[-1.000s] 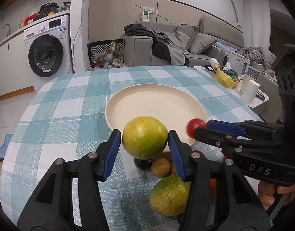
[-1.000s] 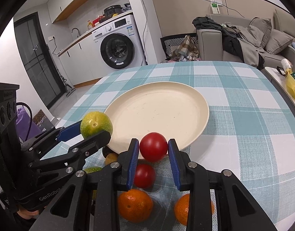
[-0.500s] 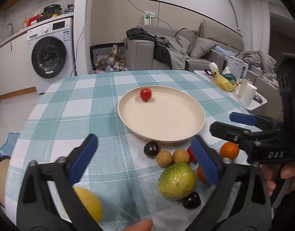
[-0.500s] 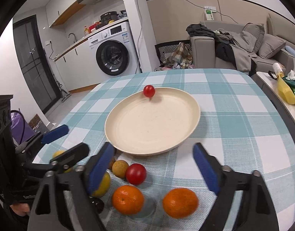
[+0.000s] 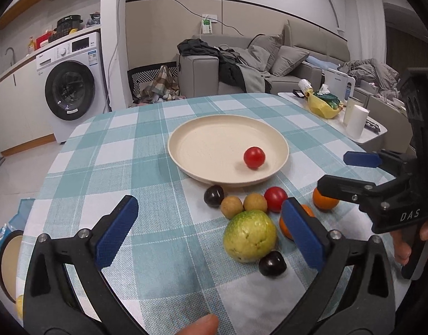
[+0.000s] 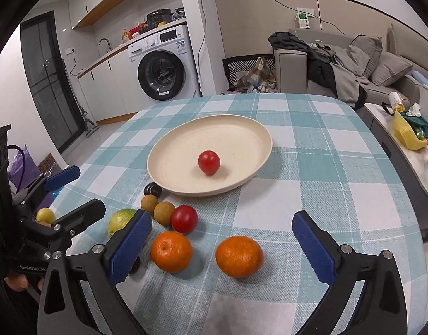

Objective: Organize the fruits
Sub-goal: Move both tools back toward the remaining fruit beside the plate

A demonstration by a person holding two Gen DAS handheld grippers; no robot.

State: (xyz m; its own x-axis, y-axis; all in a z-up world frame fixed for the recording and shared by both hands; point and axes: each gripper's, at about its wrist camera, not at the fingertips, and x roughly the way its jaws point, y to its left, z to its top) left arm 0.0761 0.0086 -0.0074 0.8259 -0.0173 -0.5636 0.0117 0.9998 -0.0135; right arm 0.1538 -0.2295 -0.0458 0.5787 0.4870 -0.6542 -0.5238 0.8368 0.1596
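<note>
A cream plate (image 5: 202, 142) (image 6: 242, 131) holds one red tomato (image 5: 254, 157) (image 6: 209, 162). In front of it on the checked cloth lie a green guava (image 5: 250, 235) (image 6: 120, 219), two brown longans (image 5: 231, 207) (image 6: 163, 212), a second tomato (image 5: 275, 194) (image 6: 184, 219), dark plums (image 5: 214, 195) (image 5: 272, 263) and two oranges (image 6: 171, 251) (image 6: 238, 256). My left gripper (image 5: 211, 234) is open and empty, left of the guava. My right gripper (image 6: 222, 245) is open and empty over the oranges. A yellow-green fruit (image 6: 45, 215) sits low beyond the left gripper, off the table's edge.
The round table (image 5: 116, 153) ends near the washing machine (image 5: 71, 89) on the left and a white side table (image 5: 353, 122) with cups and a yellow bag on the right. A sofa (image 5: 269, 64) stands behind.
Both grippers opened and pulled back. The tomato dropped onto the plate and rolled from its far rim toward the near side. The green-yellow fruit left my left gripper and fell off to the left.
</note>
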